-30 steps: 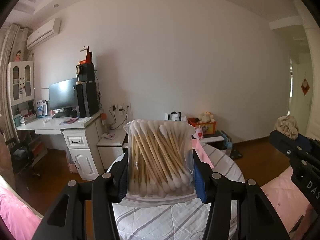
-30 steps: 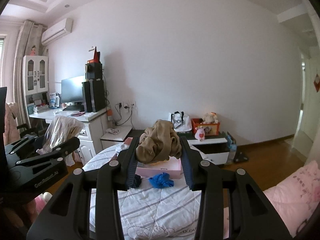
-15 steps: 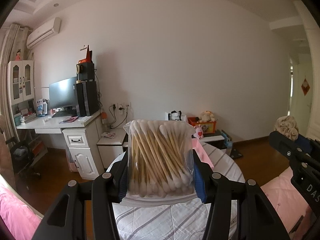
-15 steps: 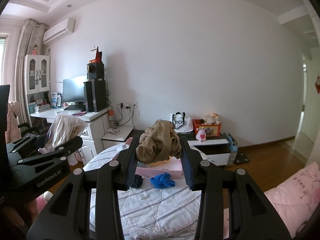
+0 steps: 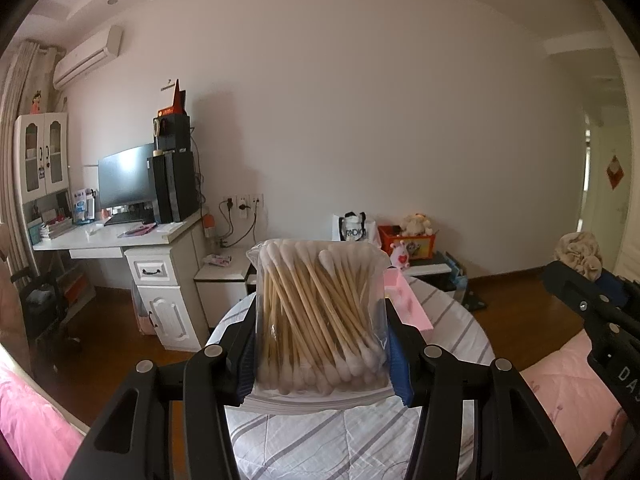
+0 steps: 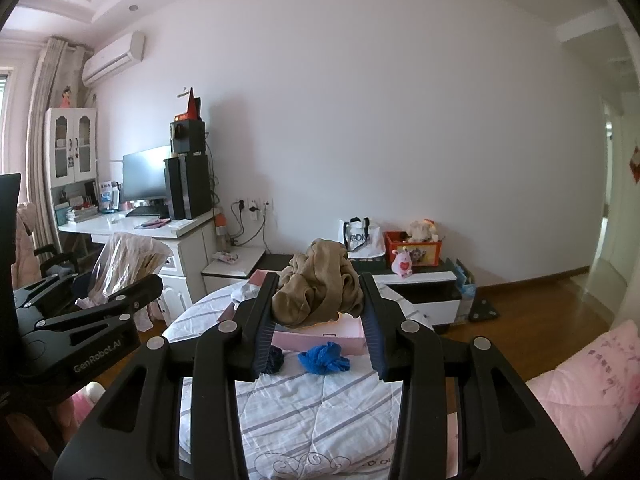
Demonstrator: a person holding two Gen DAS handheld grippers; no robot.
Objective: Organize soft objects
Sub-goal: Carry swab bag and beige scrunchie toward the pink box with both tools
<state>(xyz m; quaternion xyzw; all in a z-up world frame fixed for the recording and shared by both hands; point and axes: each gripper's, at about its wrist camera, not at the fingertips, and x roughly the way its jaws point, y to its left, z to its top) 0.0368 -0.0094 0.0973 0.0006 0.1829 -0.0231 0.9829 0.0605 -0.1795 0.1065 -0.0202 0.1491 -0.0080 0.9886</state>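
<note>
My left gripper is shut on a clear bag of cotton swabs, held upright above the round table with the striped white cover. The right wrist view shows that bag at the left. My right gripper is shut on a bundled tan cloth, which appears at the right edge of the left wrist view. Under it on the table lie a pink box, a blue cloth and a dark navy cloth, partly hidden by a finger.
A pink quilt lies at the right, close to the table. A white desk with a monitor stands at the left, and a low cabinet with toys stands behind the table. A white item lies by the pink box.
In the right wrist view the left gripper with the swab bag has edged slightly to the right. Both grips are unchanged.
</note>
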